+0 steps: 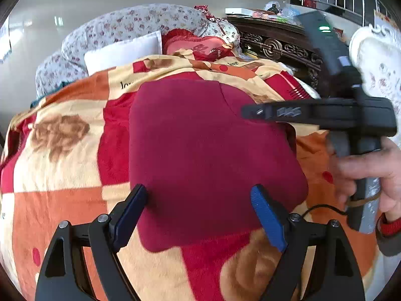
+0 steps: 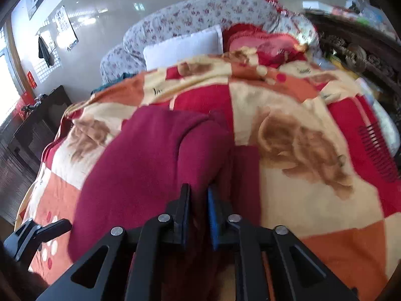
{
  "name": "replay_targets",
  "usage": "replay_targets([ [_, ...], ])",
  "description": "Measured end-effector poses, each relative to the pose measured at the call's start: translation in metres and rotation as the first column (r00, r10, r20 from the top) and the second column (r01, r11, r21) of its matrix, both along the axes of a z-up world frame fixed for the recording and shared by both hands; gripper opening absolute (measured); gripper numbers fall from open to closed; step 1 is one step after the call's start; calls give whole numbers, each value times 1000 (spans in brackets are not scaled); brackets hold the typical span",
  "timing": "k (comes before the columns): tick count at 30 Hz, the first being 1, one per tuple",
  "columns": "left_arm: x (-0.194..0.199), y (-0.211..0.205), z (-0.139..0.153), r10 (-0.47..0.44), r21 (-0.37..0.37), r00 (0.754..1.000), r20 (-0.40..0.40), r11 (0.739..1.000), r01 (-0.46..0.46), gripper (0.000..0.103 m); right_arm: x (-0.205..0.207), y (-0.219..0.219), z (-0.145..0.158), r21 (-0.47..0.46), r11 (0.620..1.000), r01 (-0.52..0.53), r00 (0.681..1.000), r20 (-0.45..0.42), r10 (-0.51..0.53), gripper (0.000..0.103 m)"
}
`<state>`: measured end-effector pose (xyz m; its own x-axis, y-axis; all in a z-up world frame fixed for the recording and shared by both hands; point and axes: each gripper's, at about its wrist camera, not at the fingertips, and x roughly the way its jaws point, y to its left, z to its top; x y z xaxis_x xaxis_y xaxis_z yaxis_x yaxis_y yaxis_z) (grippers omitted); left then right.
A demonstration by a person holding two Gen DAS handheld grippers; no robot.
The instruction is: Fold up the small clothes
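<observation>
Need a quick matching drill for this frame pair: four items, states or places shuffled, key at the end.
Items
1. left gripper
2. right gripper
3. maroon garment
4. white pillow

States or places
A. propped behind the checked blanket, against the floral bedding
B. jaws wide, over the garment's near edge
C. pinched on a raised fold of cloth
D. lying partly folded on the blanket

Pairs: 1-B, 2-C, 3-D, 4-A

Glossy pale wall (image 2: 105,57) is bouncing ceiling lights up top, daylight's pouring through a window (image 2: 6,85) at far left. Carved dark wooden headboard (image 1: 278,44) is sitting upper right, dark cabinet (image 2: 37,125) standing lower left.
</observation>
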<state>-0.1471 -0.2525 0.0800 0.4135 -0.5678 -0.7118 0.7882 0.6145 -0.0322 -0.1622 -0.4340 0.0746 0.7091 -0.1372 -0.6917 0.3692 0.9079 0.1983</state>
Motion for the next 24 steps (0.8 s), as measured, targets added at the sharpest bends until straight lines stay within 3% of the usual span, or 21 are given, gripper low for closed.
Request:
replay_targets([
  [2,6,13,7,29,-20,999,-12,999,-30,84,-12,13,17,-29,999,-22,999,23,23,17],
  [4,9,26,14,73,-35,997,28,997,-72,84,-24,32,30,-37,996,-79,995,60,81,17],
  [7,17,39,18,145,-49,988,59,989,-142,84,-30,60,30,-35,988,-153,986,66,155,17],
  [9,23,41,13,169,-35,985,44,985,-168,84,-27,77,20,-61,980,-190,981,22,192,17],
  [12,26,40,1,181,-13,983,35,983,-181,84,-29,84,-3,-146,974,-172,984,-71,163,16],
  [17,26,34,-13,174,-26,985,7,984,-174,85,-39,69,-32,-67,987,-144,989,-46,141,14],
  [21,24,33,-18,193,-42,981,12,980,-192,85,-42,71,-34,-62,991,-121,993,-16,120,14],
  [24,22,35,-16,207,-42,978,17,978,-206,85,-49,70,-26,-2,995,-102,995,17,102,17],
])
